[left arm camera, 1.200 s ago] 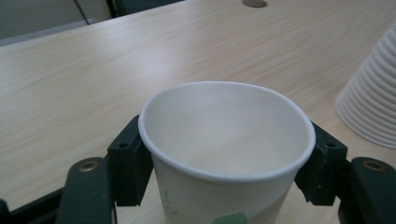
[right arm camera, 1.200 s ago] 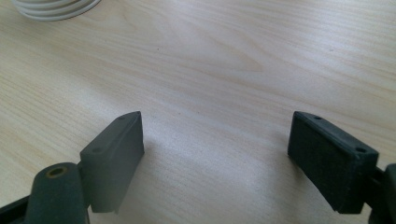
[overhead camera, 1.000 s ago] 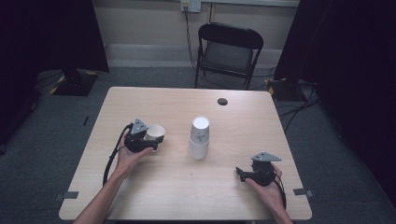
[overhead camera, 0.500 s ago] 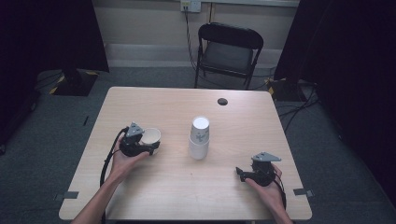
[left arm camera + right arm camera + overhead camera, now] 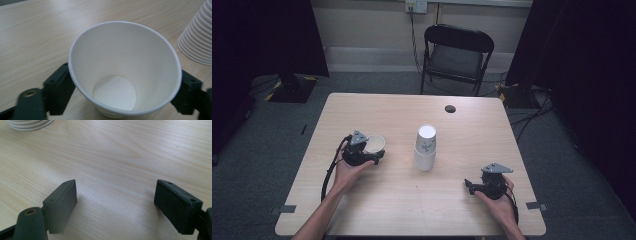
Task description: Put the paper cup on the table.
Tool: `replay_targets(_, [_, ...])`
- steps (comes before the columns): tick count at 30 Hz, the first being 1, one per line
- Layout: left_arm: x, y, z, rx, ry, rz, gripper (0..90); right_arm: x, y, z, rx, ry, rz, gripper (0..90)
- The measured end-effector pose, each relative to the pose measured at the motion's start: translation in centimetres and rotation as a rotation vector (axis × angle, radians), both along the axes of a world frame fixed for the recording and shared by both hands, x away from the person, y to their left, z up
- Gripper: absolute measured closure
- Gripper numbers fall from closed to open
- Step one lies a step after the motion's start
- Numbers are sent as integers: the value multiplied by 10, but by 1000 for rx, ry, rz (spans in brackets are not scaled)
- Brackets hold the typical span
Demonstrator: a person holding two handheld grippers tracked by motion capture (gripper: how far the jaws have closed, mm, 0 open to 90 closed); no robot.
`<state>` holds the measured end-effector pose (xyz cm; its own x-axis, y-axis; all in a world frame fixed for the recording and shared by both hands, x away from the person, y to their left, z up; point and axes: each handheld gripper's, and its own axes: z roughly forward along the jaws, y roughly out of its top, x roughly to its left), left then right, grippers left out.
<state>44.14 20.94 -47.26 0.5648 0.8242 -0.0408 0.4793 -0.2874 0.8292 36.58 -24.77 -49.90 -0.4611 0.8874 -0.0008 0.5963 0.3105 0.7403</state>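
Note:
A single white paper cup [image 5: 375, 143] [image 5: 117, 62] stands mouth up on the wooden table [image 5: 412, 210], left of centre. My left gripper [image 5: 371, 152] [image 5: 125, 85] has a jaw on each side of it. Its jaws have just been opening, the cup's rim is round and unsqueezed, and the pads sit beside its wall without pressing. An upside-down stack of white cups [image 5: 426, 147] [image 5: 200, 37] [image 5: 28, 123] stands at the table's middle. My right gripper [image 5: 469, 186] [image 5: 117, 200] rests open near the front right, with bare wood between its jaws.
A small black disc [image 5: 450, 108] lies near the table's far edge. A black folding chair [image 5: 457, 50] stands behind the table. Cables trail from both grippers toward the front edge.
The left jaws have spread apart around the single cup, which now sits upright on the table. The right hand and the stack have not moved.

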Motion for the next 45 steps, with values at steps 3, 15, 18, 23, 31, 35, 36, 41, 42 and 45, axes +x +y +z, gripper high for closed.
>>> replay_targets(3, [0,4,2,-21,-5,9,158,0,0,0,0,0,0,181])
replay_targets(15, [-10,9,6,-16,5,-18,156,-1,0,0,0,-2,-4,182])
replay_targets(18, [-13,10,8,10,23,-6,157,-1,0,0,0,-2,-6,182])
replay_targets(23, [-24,21,13,44,24,-9,157,-1,0,0,0,-2,-6,182])
replay_targets(31, [-41,36,17,7,51,13,159,-1,0,0,0,-2,-6,182])
replay_targets(35, [-51,43,15,34,77,14,165,-1,0,0,0,-2,-5,182])
replay_targets(36, [-53,44,15,45,84,9,162,-1,0,0,0,-2,-5,182])
replay_targets(41, [-66,54,16,85,93,34,164,0,0,0,0,-2,-4,181])
replay_targets(42, [-70,56,16,94,100,35,164,0,0,0,-1,-1,-3,181])
replay_targets(45, [-80,65,15,79,113,21,170,0,0,0,-1,-1,-3,181])
